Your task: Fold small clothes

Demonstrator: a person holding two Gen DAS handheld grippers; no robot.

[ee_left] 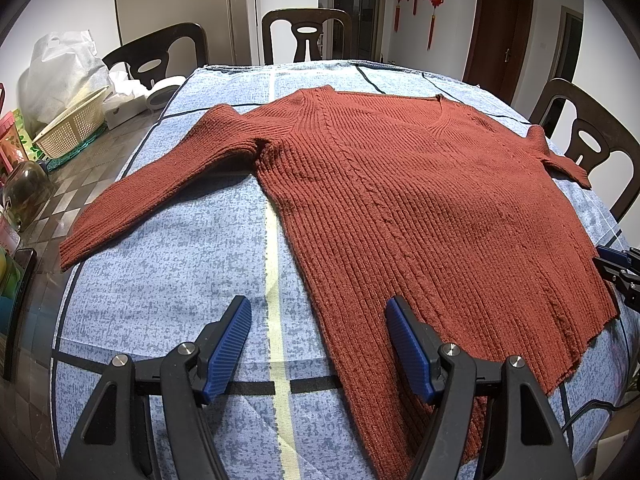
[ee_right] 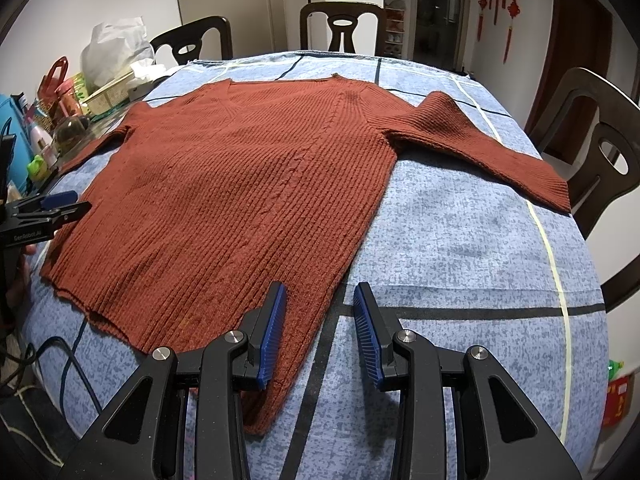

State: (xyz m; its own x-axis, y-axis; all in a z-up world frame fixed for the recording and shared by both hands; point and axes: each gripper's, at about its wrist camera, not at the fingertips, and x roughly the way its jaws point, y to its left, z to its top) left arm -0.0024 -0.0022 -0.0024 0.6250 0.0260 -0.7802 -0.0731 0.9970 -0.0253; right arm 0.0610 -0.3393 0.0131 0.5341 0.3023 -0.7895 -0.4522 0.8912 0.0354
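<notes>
A rust-red ribbed V-neck sweater (ee_left: 420, 200) lies flat, front up, on the blue patterned tablecloth (ee_left: 180, 280), both long sleeves spread out sideways. My left gripper (ee_left: 318, 308) hovers open over the hem's near left corner; the sweater's side edge runs between its blue pads, untouched. In the right wrist view the sweater (ee_right: 240, 184) fills the middle. My right gripper (ee_right: 320, 292) stands open above the hem's near right corner, with nothing pinched. Each gripper shows at the edge of the other's view: the right gripper (ee_left: 618, 268), the left gripper (ee_right: 60, 204).
Dark wooden chairs (ee_left: 306, 32) (ee_left: 592, 148) ring the table. Clutter sits on the bare left part: a woven basket (ee_left: 72, 128), a white plastic bag (ee_left: 60, 68), a glass jar (ee_left: 26, 192). A black cable (ee_right: 68, 364) hangs at the near left edge.
</notes>
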